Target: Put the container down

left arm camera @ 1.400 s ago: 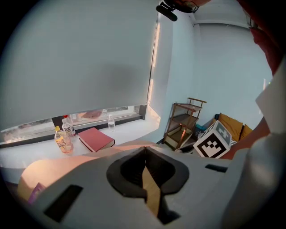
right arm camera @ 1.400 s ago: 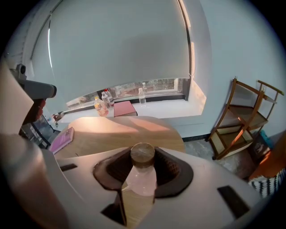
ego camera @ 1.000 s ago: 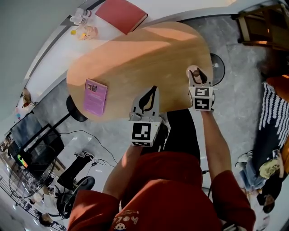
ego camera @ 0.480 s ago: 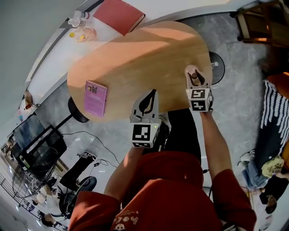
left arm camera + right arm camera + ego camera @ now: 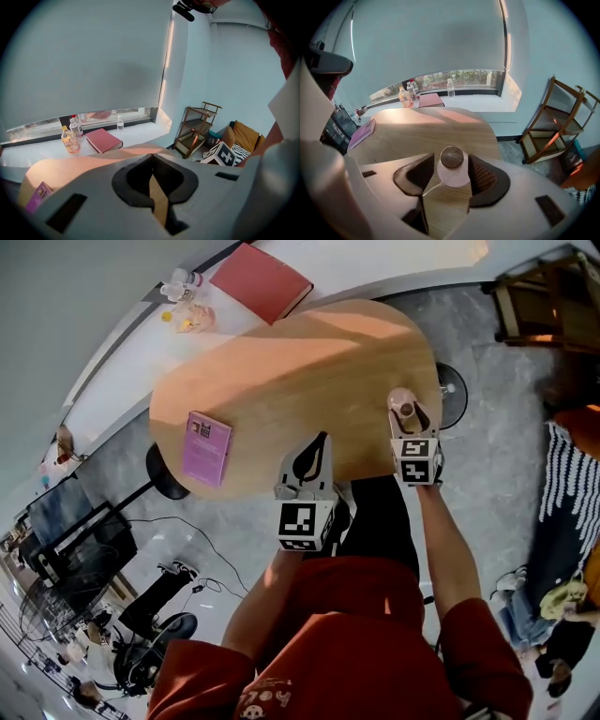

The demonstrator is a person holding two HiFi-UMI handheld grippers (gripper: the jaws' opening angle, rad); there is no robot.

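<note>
Container [image 5: 453, 175] stands on the table [image 5: 431, 131] between the opening jaws of the right gripper [image 5: 451, 160], seemingly untouched.

Two grippers, left gripper [image 5: 319, 442] and right gripper [image 5: 409, 403], one container [image 5: 452, 169], one desk [image 5: 300, 381], one purple book [image 5: 206, 448], one red book [image 5: 261, 281], one orange bottle [image 5: 68, 141], two clear bottles [image 5: 74, 126] [image 5: 120, 124], one shelf rack [image 5: 194, 129].

- We could not read the labels on the bottles [image 5: 71, 136], far ahead of the left gripper [image 5: 151, 159].
- The purple booklet [image 5: 36, 196] to its left was partly hidden behind its body.
</note>
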